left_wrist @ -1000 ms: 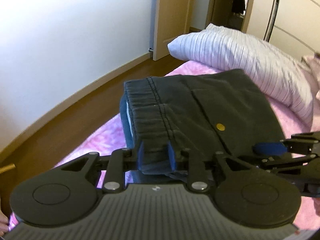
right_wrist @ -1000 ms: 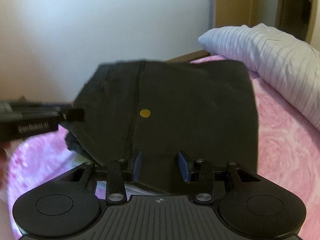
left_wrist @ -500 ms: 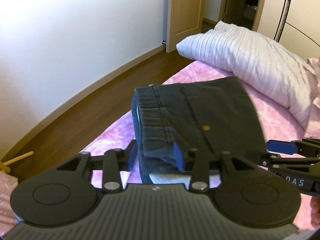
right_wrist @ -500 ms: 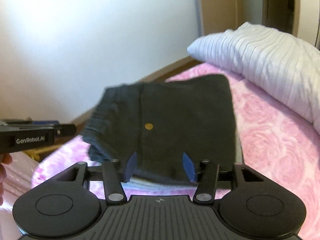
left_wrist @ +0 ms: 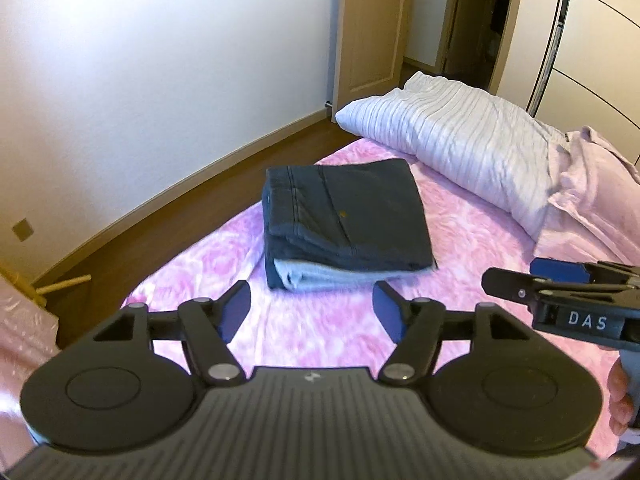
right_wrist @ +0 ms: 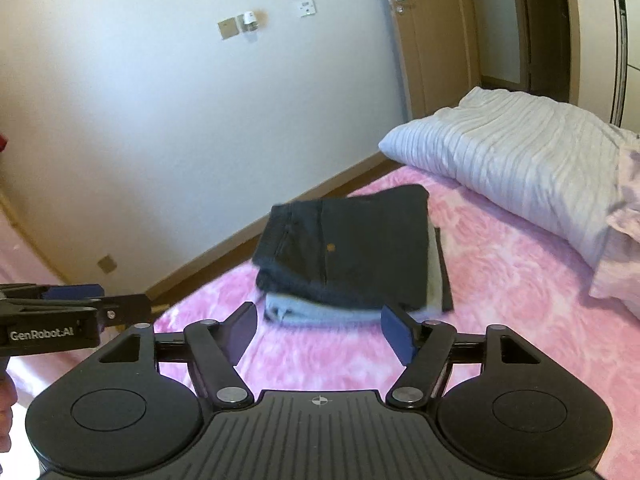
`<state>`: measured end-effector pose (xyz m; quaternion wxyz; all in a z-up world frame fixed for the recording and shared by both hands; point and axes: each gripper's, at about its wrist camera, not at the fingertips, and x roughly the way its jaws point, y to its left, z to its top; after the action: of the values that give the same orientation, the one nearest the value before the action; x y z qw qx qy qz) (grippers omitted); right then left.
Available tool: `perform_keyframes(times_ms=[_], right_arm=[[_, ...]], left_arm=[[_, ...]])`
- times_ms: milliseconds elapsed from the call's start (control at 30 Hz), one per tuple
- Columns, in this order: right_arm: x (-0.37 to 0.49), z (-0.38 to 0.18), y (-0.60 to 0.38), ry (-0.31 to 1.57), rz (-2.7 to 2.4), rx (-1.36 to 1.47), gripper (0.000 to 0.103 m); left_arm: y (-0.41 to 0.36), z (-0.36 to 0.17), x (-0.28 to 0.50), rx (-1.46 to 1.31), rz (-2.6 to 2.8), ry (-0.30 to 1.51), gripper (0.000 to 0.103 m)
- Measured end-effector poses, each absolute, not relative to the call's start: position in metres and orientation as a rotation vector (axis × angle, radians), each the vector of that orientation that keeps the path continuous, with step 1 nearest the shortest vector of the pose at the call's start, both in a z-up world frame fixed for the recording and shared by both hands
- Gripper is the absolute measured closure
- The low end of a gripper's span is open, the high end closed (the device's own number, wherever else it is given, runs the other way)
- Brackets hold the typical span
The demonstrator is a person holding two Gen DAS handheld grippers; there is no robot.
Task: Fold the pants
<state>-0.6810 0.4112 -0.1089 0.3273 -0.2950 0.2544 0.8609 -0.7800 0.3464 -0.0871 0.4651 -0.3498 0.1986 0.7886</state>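
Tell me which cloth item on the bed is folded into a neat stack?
The dark pants, lying squared on the pink bedspread. The striped pillow and pink cloth behind are loose and rumpled.

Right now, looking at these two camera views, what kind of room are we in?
Most likely a bedroom in a home. A bed with a pink floral bedspread carries a striped white pillow and the folded dark pants. A wooden door stands beyond, with what looks like a wardrobe behind the bed.
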Motion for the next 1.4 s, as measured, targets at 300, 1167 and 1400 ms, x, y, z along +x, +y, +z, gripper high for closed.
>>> perform_keyframes(times_ms=[300, 1167, 1400], right_arm=[[-0.61, -0.079, 0.324, 0.66, 2.263, -0.834, 0.036], [-0.57, -0.063, 0.262, 0.638, 2.345, -0.879, 0.036], [-0.573, -0.066, 0.27, 0.644, 2.353, -0.882, 0.036]], left_arm=[[0.253, -0.061, -0.705, -0.878, 1.957, 0.43, 0.038], [0.186, -0.051, -0.632, -0.888, 1.971, 0.405, 0.036], [0.195, -0.052, -0.635, -0.888, 1.965, 0.421, 0.036]])
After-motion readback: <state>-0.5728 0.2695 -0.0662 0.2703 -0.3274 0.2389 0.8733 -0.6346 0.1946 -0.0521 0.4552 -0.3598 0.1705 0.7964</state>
